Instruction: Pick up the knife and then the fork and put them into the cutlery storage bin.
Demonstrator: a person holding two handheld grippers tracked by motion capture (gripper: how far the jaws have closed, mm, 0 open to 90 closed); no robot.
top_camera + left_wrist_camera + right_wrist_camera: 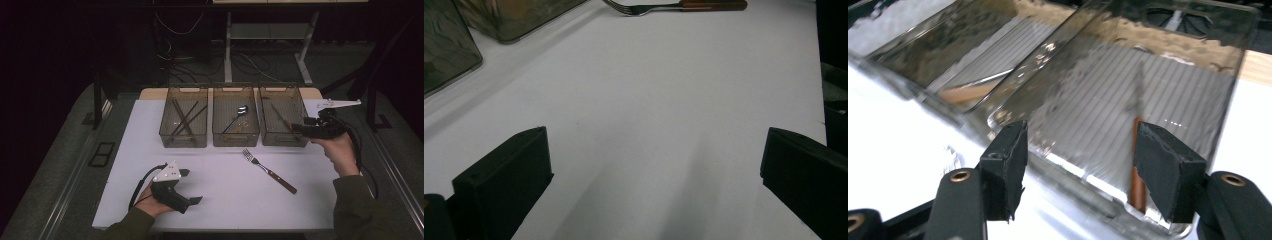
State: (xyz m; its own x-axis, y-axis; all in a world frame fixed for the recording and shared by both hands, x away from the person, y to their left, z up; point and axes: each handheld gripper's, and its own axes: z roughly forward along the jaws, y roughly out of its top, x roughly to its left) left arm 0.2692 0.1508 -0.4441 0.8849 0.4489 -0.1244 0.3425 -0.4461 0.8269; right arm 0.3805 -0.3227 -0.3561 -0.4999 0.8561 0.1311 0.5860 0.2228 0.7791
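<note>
High view over the whole white table [220, 195]; gripper views low and close, sharing its trays [282, 122].

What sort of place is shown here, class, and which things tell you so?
Probably a lab or workshop bench set up for sorting cutlery: a white table with three clear bins, a fork lying loose, desk frames and loose cables on the floor behind.

A fork [269, 171] lies on the white table [220, 195] (chopsticks [186, 120] and spoon [237, 116] sit binned).
</note>
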